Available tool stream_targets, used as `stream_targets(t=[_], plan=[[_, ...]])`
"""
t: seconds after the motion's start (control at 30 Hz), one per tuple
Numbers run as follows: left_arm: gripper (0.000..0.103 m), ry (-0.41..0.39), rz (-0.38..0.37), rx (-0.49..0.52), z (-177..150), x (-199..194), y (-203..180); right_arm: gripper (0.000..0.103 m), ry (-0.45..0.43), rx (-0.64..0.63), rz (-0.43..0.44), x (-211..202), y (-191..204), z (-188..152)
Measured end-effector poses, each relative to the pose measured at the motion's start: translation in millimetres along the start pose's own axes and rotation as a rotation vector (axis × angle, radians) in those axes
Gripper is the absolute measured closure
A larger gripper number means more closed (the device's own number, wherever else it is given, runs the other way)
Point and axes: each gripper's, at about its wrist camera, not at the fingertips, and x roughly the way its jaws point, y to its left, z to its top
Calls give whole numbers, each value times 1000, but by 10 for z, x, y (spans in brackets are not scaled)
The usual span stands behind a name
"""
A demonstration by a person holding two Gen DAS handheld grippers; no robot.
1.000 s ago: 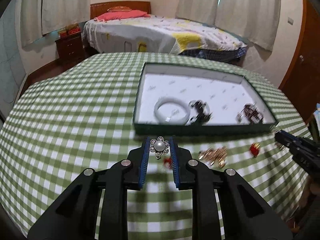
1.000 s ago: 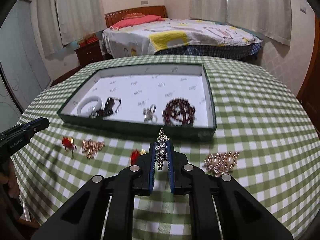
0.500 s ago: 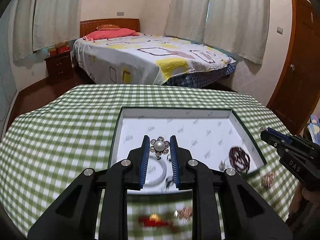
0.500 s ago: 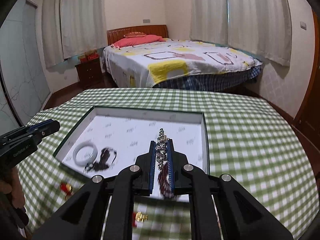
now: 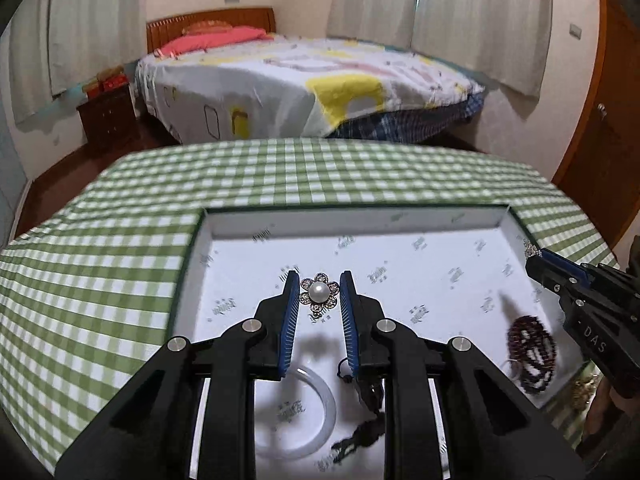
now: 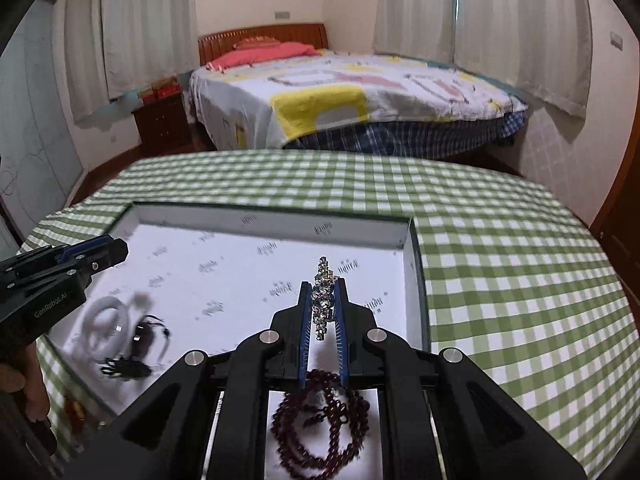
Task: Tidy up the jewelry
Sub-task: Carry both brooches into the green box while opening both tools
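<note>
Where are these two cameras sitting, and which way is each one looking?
Left wrist view: sits on the left tongs, looking forward and down over the tray; its fingers grip a pearl flower brooch.
Right wrist view: sits on the right tongs, facing the same way; its fingers clamp a rhinestone piece, and a hand shows at the left edge.
Shared: tray, white bangle, dark bead bracelet, checked tablecloth, bed, and each other's tongs.

Not much readable here. The right gripper (image 5: 534,253) body, at about 3 o'clock in the left wrist view, has "DAS" in pale letters. The left gripper (image 6: 116,246), at about 9 o'clock in the right wrist view, says "GenRoboLAI", last letters iffy. The tray liner (image 6: 240,276) has small repeated logos, too blurry to read.
</note>
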Motion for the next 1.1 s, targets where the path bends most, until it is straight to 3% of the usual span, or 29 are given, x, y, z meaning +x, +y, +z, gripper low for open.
stream_targets(t=[0.33,0.4,0.57,0.63,0.67,1.1], plan=[[82,110,20,11,2,374,-36,91,91,-2,-12,271,-61,-35],[74,112,29,23,-2,377,-59,91,105,-2,-16,309,-69,-47],[61,100,38,44,-15,383,-87,83,114,-3,-16,340,-74,-83],[59,98,36,38,-30,385,-84,63,106,-5,-25,324,-68,-85],[59,93,35,34,-28,378,-80,62,99,-1,-23,304,-65,-86],[44,-45,48,13,-58,-187,-36,61,-14,15,-22,-221,-23,-47]])
